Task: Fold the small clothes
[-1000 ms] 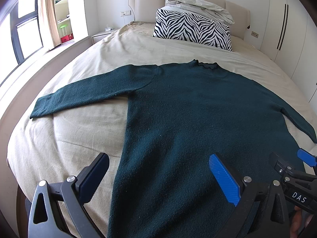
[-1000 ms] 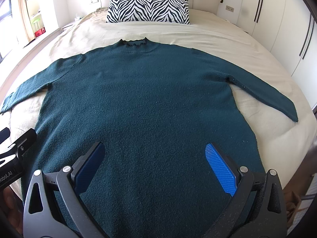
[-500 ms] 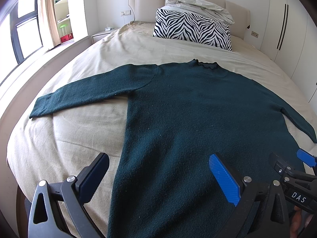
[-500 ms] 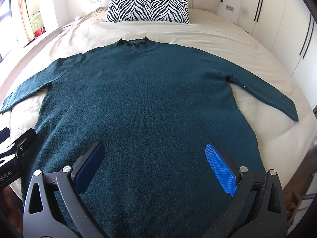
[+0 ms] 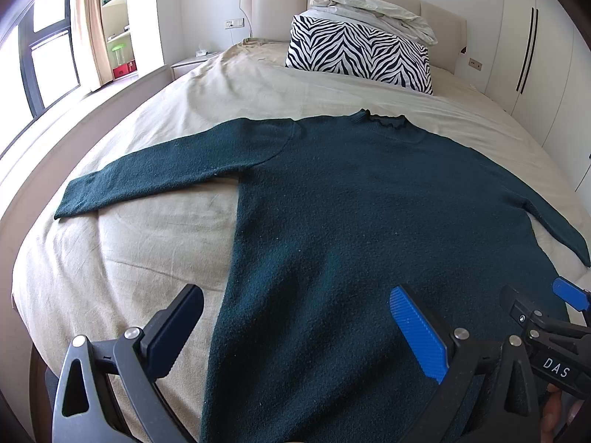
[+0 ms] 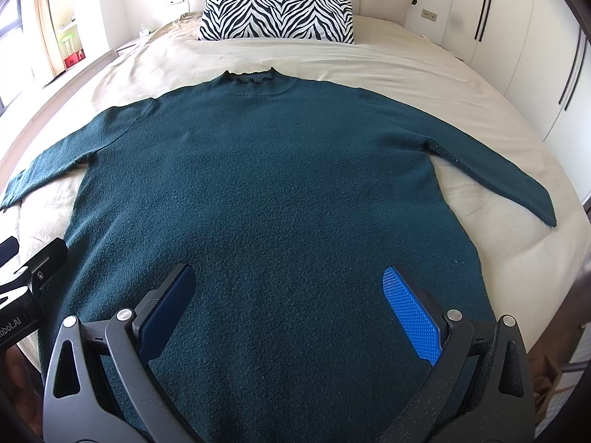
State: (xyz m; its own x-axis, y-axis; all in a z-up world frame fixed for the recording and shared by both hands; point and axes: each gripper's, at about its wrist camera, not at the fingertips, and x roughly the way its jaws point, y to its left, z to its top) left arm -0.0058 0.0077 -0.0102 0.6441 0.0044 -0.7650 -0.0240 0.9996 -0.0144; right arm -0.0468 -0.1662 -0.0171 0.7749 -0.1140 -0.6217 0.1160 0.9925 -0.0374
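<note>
A dark green sweater (image 6: 280, 199) lies spread flat and face up on the beige bed sheet (image 5: 140, 243), collar (image 6: 251, 75) toward the headboard (image 5: 332, 3) and both sleeves stretched out to the sides, as I hold my two grippers above its lower hem. My left gripper (image 5: 295, 332) hangs over the sweater's left edge with its jaws wide apart and nothing between them, one finger above bare sheet and the blue-padded finger (image 5: 417, 328) above the knit. My right gripper (image 6: 291, 310) sits above the middle of the lower body, jaws likewise spread wide and empty, both of its fingers over the fabric. From the left wrist camera I see the left sleeve (image 5: 155, 181) running out toward the window side of the bed, its cuff flat on the sheet; the right wrist camera shows the right sleeve (image 6: 491, 170) reaching toward the wardrobe doors (image 6: 524, 37). A zebra-striped pillow (image 6: 277, 13) stands against the headboard well apart from the collar, with a crumpled pale duvet (image 5: 369, 9) piled on top of it
</note>
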